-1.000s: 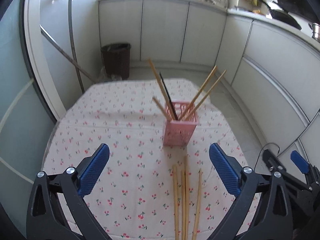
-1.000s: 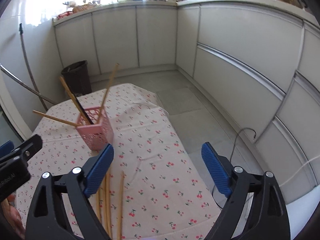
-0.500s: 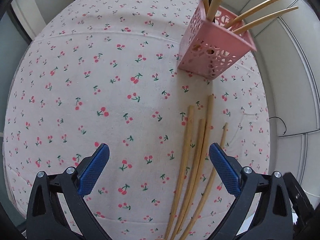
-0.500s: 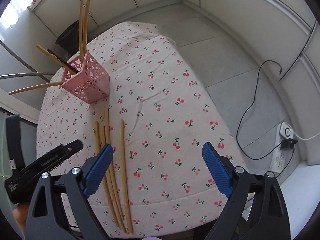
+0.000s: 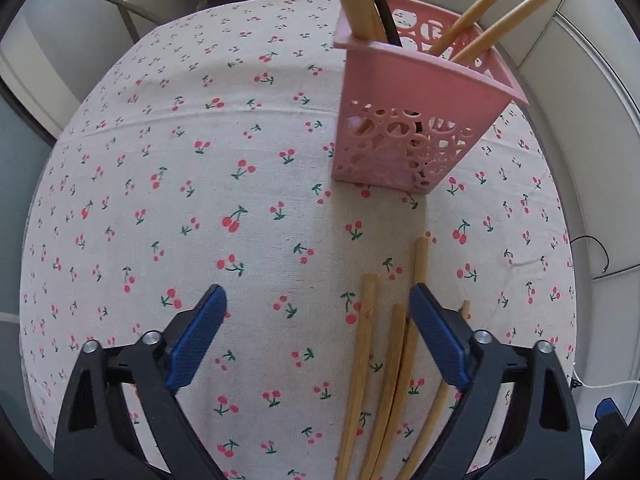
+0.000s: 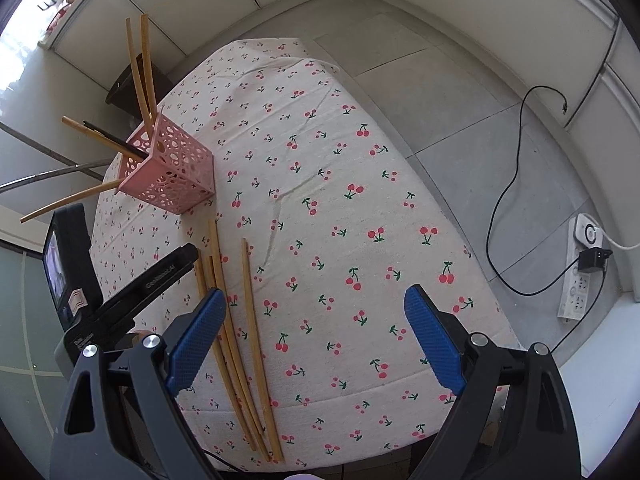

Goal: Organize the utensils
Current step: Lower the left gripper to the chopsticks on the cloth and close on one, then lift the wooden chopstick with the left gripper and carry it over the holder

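Observation:
A pink perforated holder stands on the cherry-print tablecloth with several wooden chopsticks and one black one leaning out of it; it also shows in the right wrist view. Several loose wooden chopsticks lie on the cloth in front of the holder, also seen from the right wrist. My left gripper is open and empty, low over the cloth, its right finger over the loose chopsticks. My right gripper is open and empty, higher above the table's near right part.
The table's right edge drops to a tiled floor with a black cable and a power strip. A dark bin stands beyond the table. White cabinets line the walls. My left gripper's body is at the right wrist view's left.
My left gripper has dropped closer to the cloth and moved toward the holder and loose chopsticks. My right gripper has shifted slightly nearer the table. Both stay open.

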Available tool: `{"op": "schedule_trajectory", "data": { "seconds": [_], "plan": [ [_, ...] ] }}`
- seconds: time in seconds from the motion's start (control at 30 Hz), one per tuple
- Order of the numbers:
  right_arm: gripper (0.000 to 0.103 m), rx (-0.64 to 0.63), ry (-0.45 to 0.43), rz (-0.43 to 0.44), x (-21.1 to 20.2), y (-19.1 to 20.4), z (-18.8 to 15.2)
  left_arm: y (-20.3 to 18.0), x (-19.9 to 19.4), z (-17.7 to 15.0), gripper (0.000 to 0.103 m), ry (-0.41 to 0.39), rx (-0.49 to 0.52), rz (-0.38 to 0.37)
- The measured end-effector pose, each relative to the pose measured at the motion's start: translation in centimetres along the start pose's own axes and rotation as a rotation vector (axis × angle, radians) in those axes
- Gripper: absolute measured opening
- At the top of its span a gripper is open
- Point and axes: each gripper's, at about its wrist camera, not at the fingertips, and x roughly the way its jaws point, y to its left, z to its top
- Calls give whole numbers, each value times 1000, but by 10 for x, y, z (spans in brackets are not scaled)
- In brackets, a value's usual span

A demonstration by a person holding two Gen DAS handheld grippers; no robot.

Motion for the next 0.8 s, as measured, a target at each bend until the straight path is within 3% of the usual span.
{"op": "schedule_trajectory", "data": {
  "seconds": [0.1,0.37,0.43,0.57,0.8],
  "plan": [
    [88,1,9,1,2,0,0,-4,9,2,66,19,-9,-9],
    [88,-8,16,-6,6,1,0,-8,21,1,51,15,23,7],
    [88,-9,19,-12,7,2,-1,-15,18,-2,42,11,49,9],
    [88,-5,25,-17,11,5,-1,-32,14,-11,9,16,89,-12],
    [88,-25,32,-31,22,22,-1,-13,-1,-25,6,4,54,-87]
  ]
}}
